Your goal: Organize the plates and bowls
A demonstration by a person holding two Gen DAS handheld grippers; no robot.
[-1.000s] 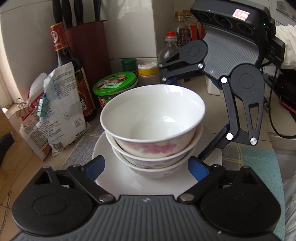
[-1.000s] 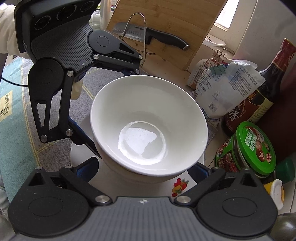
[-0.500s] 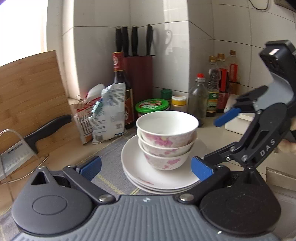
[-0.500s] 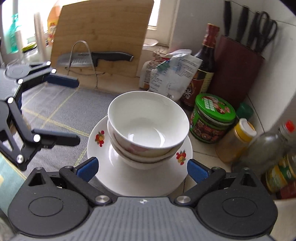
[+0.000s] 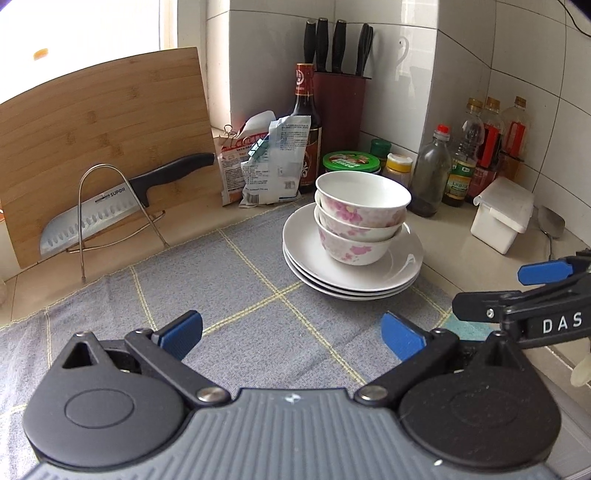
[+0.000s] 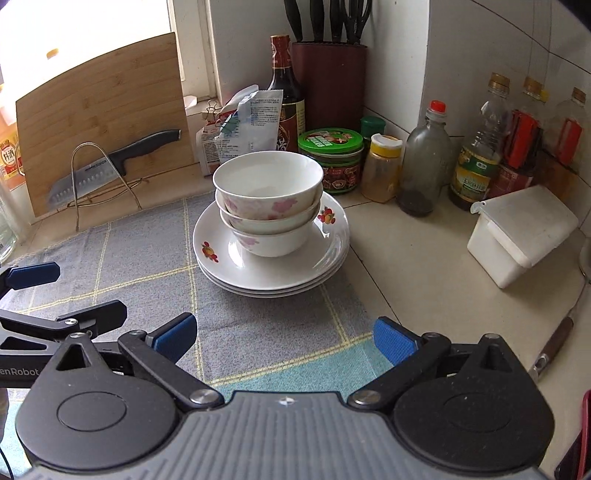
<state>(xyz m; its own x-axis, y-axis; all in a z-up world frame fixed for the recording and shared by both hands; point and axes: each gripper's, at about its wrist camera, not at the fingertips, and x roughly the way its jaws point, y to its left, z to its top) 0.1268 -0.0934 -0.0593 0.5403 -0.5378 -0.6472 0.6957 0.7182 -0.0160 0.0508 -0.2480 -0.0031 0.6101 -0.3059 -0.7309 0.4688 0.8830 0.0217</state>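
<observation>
White bowls [image 5: 362, 218] nested on stacked plates [image 5: 351, 275], on grey cloth [image 5: 236, 295]; left gripper [image 5: 291, 334] and right gripper [image 6: 282, 338] jaws spread, empty.

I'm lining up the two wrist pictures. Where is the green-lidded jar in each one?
Left wrist: green-lidded jar sits upper centre, just behind the stacked bowls, partly hidden by them.
Right wrist: the jar sits upper centre, right of the bowls' rim, in full view.
Shared landmark: the dark red knife block in the tiled corner, behind the jar.

White tiled walls [image 5: 461, 74], bright window [image 5: 92, 29], beige countertop [image 6: 424, 266]
</observation>
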